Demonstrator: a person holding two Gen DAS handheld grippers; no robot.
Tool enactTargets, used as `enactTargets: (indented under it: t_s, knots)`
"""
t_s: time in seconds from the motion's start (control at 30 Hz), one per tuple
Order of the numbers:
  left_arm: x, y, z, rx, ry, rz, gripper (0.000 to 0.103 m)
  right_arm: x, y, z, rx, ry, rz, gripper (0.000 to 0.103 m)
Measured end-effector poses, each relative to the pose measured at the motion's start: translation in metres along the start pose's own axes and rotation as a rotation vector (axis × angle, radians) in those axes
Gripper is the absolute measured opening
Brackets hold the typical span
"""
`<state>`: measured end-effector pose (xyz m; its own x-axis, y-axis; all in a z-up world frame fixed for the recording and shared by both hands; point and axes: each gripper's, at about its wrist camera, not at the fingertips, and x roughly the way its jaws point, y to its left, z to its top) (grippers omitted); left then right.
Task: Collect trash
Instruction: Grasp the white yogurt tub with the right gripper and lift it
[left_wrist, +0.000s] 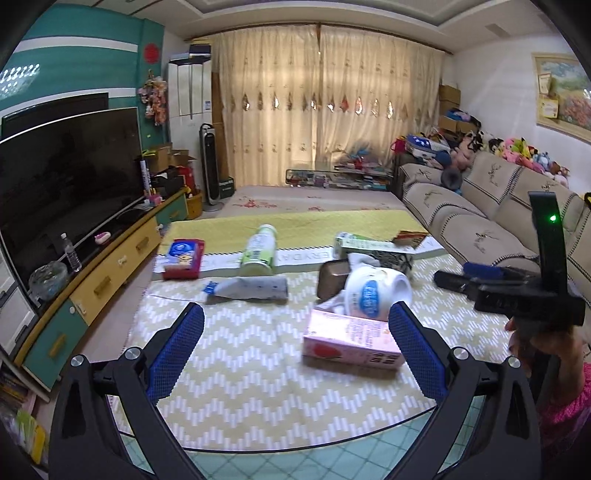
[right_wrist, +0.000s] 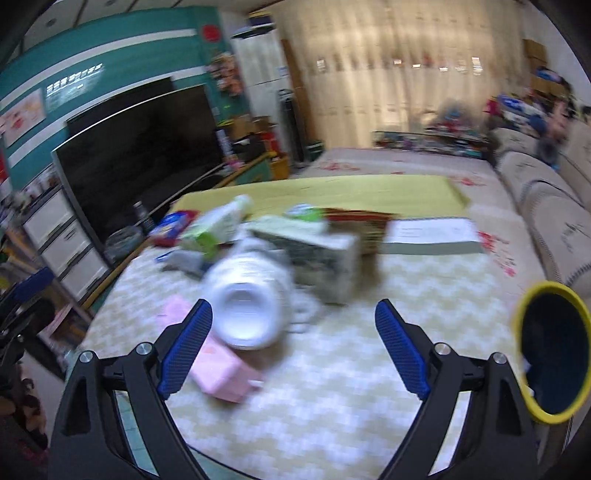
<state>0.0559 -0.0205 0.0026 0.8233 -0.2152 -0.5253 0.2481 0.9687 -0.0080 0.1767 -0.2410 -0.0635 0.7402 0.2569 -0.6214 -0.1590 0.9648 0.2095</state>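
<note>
Trash lies on a table with a yellow zigzag cloth (left_wrist: 240, 369). A pink carton (left_wrist: 351, 343) lies nearest; it also shows in the right wrist view (right_wrist: 218, 373). Behind it a white cup (left_wrist: 376, 291) lies on its side, its mouth open toward the right wrist view (right_wrist: 245, 314). Further back are a green bottle (left_wrist: 258, 251), a grey wrapper (left_wrist: 247, 290), a red and blue box (left_wrist: 183, 258) and a patterned box (left_wrist: 384, 253). My left gripper (left_wrist: 297, 347) is open and empty above the cloth. My right gripper (right_wrist: 293, 347) is open and empty; it shows at the right in the left wrist view (left_wrist: 448, 278).
A yellow-rimmed bin (right_wrist: 552, 354) stands at the right edge. A TV (left_wrist: 70, 173) on a low cabinet (left_wrist: 110, 273) runs along the left. A beige sofa (left_wrist: 480, 214) runs along the right. A white book (right_wrist: 430, 236) lies at the table's far right.
</note>
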Motion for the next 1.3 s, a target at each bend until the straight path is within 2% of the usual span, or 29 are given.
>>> enactTargets:
  t_s: [0.17, 0.57, 0.77, 1.0, 1.3]
  knots:
    - [-0.002, 0.009, 0.000, -0.015, 0.000, 0.026, 0.098, 0.029, 0.028, 0.005, -0.038, 0.046, 0.037, 0.085]
    - [0.014, 0.011, -0.010, -0.020, 0.033, 0.010, 0.098, 0.073, 0.023, 0.002, 0.004, 0.139, 0.063, 0.085]
    - [0.022, 0.007, -0.012, -0.016, 0.049, 0.007, 0.098, 0.087, 0.022, 0.001, 0.015, 0.170, 0.098, 0.077]
    - [0.030, 0.003, -0.015, -0.004, 0.064, -0.001, 0.098, 0.064, 0.016, 0.005, 0.019, 0.108, 0.086, 0.076]
    - [0.039, -0.005, -0.018, 0.010, 0.082, -0.024, 0.098, 0.010, -0.004, 0.013, 0.025, 0.006, 0.068, 0.076]
